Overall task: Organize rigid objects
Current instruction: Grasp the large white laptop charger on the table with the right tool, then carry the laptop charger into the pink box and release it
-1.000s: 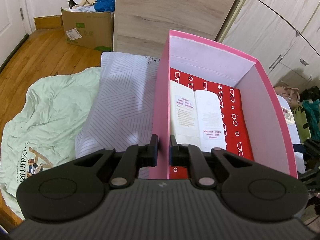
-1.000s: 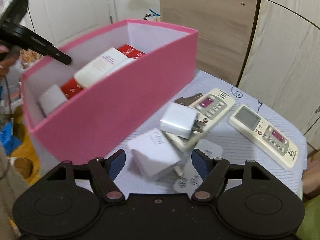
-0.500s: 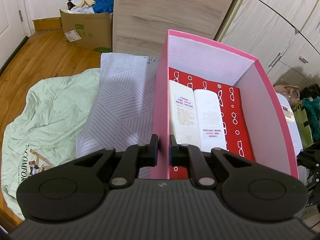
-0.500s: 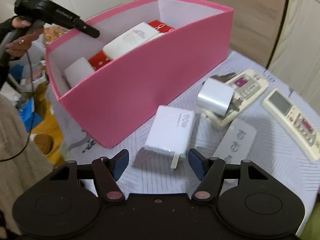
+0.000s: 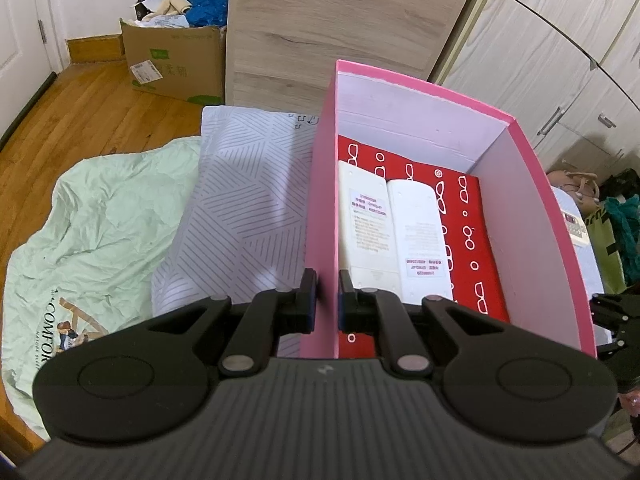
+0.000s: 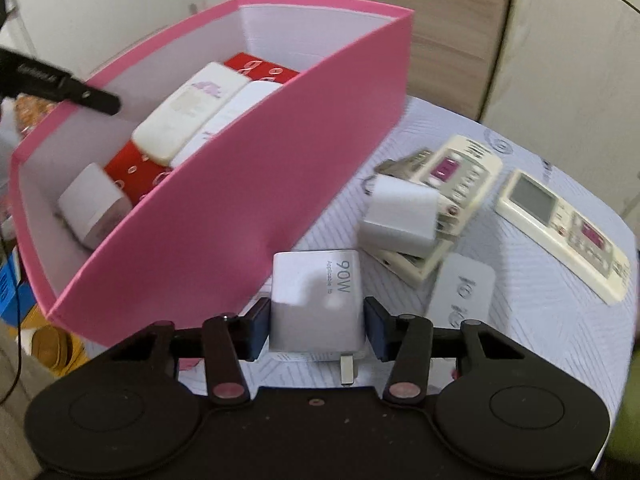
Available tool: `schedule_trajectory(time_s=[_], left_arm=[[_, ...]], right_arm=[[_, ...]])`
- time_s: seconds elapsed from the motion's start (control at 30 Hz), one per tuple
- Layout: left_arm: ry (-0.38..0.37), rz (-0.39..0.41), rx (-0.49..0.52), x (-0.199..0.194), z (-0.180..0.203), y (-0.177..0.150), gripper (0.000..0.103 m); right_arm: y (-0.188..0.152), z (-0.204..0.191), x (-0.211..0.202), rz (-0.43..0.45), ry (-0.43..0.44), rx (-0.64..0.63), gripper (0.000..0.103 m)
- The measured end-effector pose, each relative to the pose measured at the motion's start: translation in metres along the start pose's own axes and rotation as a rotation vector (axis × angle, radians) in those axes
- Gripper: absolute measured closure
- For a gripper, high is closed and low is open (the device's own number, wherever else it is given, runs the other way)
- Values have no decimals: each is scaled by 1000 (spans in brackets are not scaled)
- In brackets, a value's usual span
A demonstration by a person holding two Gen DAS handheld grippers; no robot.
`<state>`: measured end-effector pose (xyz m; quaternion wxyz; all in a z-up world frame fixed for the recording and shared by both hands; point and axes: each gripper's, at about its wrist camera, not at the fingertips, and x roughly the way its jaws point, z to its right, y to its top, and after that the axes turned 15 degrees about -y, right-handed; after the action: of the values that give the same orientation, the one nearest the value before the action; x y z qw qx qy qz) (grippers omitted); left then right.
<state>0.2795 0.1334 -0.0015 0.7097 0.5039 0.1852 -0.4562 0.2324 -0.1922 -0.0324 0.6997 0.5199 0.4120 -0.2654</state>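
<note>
White plastic sits between the jaws of the right gripper [image 6: 316,330]: a 90W charger block [image 6: 318,300] lies on the striped cloth [image 6: 520,300] with a blue pad just beside each flank, the jaws spread about its width and, as far as I can tell, not yet squeezing it, its metal prong pointing back toward the camera. At one o'clock from it a second white charger [image 6: 400,216] rests tilted on a cream remote [image 6: 452,184], a flat white card-like device [image 6: 464,292] lies at two o'clock, and another remote [image 6: 564,228] lies further out at two o'clock, all outside the box. At eleven o'clock stands the pink box [image 6: 240,208], whose near wall almost touches the 90W charger. The left gripper [image 5: 325,304] has its jaws clamped together on the box's left wall [image 5: 320,208], apparently steadying it. Inside, on a red patterned case [image 5: 468,232], two cream remotes [image 5: 390,232] lie side by side at twelve o'clock from those jaws, and the right wrist view shows a white charger [image 6: 94,204] in the near corner. Judging by this, roughly half the sorting is done: four items are boxed, and the gripped-at charger plus four loose pieces remain.
</note>
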Motion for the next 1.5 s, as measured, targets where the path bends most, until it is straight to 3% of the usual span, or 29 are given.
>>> schedule_trajectory(time_s=[0.23, 0.4, 0.63, 0.77, 1.0, 1.23, 1.5], left_arm=[[-2, 0, -31, 0, -1, 1, 94], [-1, 1, -33, 1, -1, 1, 94], [-10, 2, -43, -1, -3, 1, 93], [-31, 7, -71, -3, -9, 1, 93], [-40, 20, -75, -6, -8, 1, 93], [-59, 38, -88, -8, -13, -1, 93], [-72, 31, -79, -10, -14, -2, 93]], right_arm=[[4, 20, -44, 111, -16, 128, 49], [11, 10, -90, 337, -148, 150, 49], [28, -20, -107, 425, 111, 138, 48], [37, -43, -93, 335, 238, 126, 48], [51, -81, -73, 296, 253, 65, 48], [60, -96, -43, 178, 90, 12, 48], [61, -105, -28, 74, 32, -29, 49]])
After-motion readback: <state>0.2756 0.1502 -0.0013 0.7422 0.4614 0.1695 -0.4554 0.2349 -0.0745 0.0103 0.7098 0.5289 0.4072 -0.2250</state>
